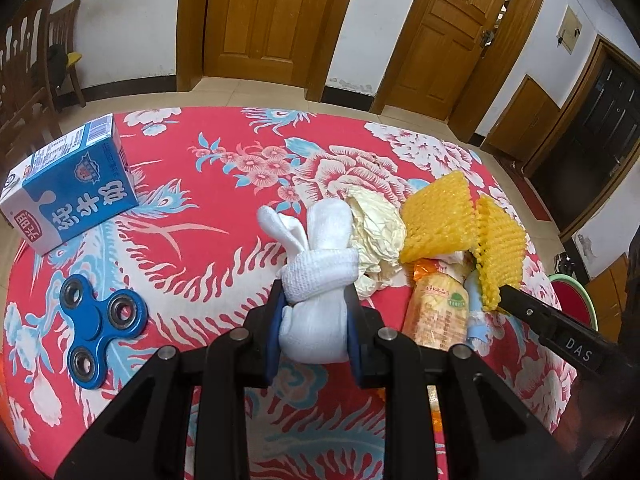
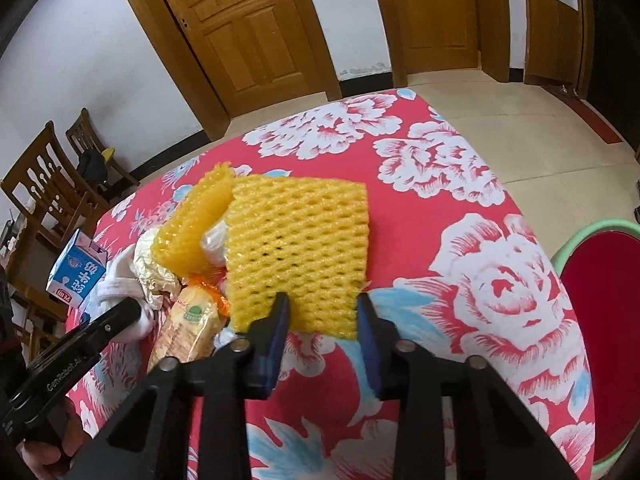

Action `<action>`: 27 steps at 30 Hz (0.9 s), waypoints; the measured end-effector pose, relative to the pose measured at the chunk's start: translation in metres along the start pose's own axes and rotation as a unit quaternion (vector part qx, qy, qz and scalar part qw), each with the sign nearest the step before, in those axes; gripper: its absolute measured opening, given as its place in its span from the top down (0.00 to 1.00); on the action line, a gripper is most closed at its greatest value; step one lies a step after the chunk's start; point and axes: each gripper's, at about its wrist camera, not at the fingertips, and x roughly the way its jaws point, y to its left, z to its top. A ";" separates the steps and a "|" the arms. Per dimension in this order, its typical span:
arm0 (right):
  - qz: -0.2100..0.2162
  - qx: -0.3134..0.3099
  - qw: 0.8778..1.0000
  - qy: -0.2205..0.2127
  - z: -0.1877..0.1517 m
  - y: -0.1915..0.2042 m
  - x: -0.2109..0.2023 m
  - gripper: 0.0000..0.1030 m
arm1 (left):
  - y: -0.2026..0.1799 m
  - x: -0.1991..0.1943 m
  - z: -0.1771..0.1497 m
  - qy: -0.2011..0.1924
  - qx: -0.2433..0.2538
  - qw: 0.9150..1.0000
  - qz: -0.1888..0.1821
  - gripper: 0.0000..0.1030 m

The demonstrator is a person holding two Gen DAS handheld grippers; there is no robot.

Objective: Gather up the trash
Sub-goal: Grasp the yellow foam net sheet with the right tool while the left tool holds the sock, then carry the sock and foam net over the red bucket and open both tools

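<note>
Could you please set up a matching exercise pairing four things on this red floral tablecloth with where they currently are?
Things:
1. rolled white sock
2. yellow foam fruit net
3. blue three-lobed fidget spinner
4. blue and white milk carton

Places:
A. far left of the table
B. between the right gripper's fingers
C. loose on the cloth, near left
D. clamped in the left gripper

Pairs: 1-D, 2-B, 3-C, 4-A

Your right tool [image 2: 322, 308] pinches the near edge of the yellow foam net sleeve [image 2: 296, 248], which lies on the red flowered bench [image 2: 500, 280].
</note>
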 end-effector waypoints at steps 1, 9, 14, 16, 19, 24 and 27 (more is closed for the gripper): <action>0.000 0.000 1.000 -0.002 0.000 0.000 -0.001 0.80 | 0.000 0.000 0.000 -0.001 0.001 1.000 0.001 0.74; 0.018 -0.004 1.000 -0.022 -0.004 0.003 -0.015 0.89 | -0.004 -0.006 0.000 -0.007 0.006 1.000 0.002 0.74; 0.027 0.000 0.999 -0.044 -0.007 0.002 -0.033 0.90 | -0.008 -0.015 0.001 -0.014 0.009 1.000 0.002 0.74; 0.032 0.002 0.998 -0.051 -0.009 0.001 -0.040 0.90 | -0.010 -0.019 0.001 -0.018 0.012 1.000 0.001 0.74; 0.036 0.004 0.997 -0.065 -0.014 -0.002 -0.055 0.90 | -0.017 -0.027 0.000 -0.022 0.018 1.000 -0.003 0.74; 0.041 0.017 0.996 -0.082 -0.021 -0.010 -0.076 0.90 | -0.030 -0.039 -0.003 -0.027 0.030 0.999 -0.011 0.74; 0.042 0.028 0.995 -0.090 -0.026 -0.018 -0.089 0.90 | -0.038 -0.045 -0.004 -0.030 0.037 0.999 -0.015 0.74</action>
